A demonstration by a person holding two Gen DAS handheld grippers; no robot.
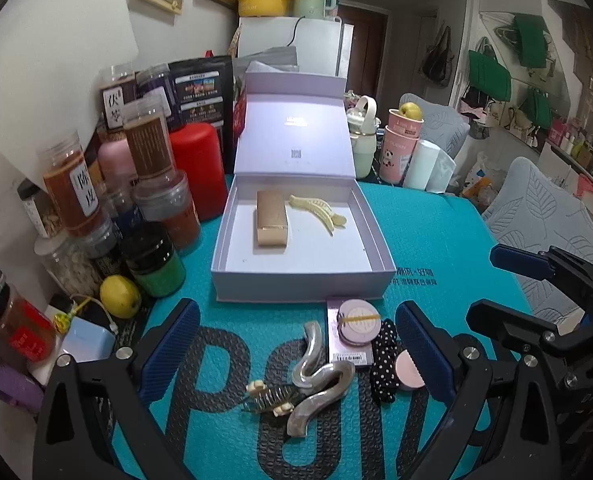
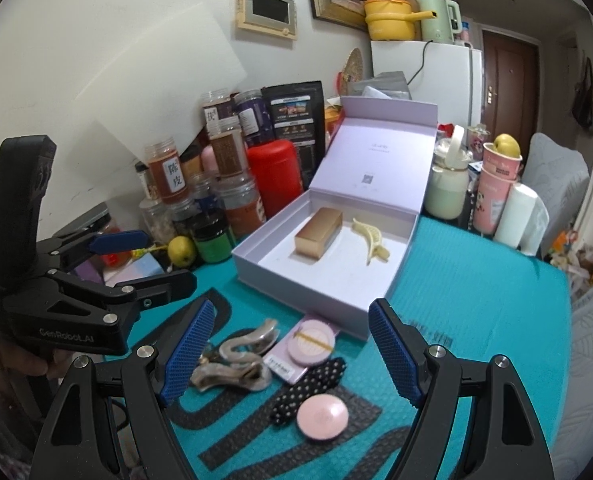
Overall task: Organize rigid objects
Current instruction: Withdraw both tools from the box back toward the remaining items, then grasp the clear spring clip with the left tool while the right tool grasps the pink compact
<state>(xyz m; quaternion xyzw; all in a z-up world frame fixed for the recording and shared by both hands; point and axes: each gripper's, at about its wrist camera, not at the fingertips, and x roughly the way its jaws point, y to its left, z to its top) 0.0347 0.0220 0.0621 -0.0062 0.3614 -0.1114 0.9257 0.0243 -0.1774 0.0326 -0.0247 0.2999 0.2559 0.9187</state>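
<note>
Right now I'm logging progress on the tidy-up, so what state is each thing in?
Lilac box: lid up, open.
Gold case: lying inside the box.
Cream hair clip: inside the box, beside the case.
Grey hair clips: on the mat, outside the box.
Pink compact: on the mat, shut.
Dotted hair clip: on the mat.
Left gripper: open, empty.
Right gripper: open, empty.

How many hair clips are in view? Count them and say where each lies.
4: a cream clip inside the open box; two marbled grey clips and a small toothed clip on the teal mat. None seem hidden.
</note>
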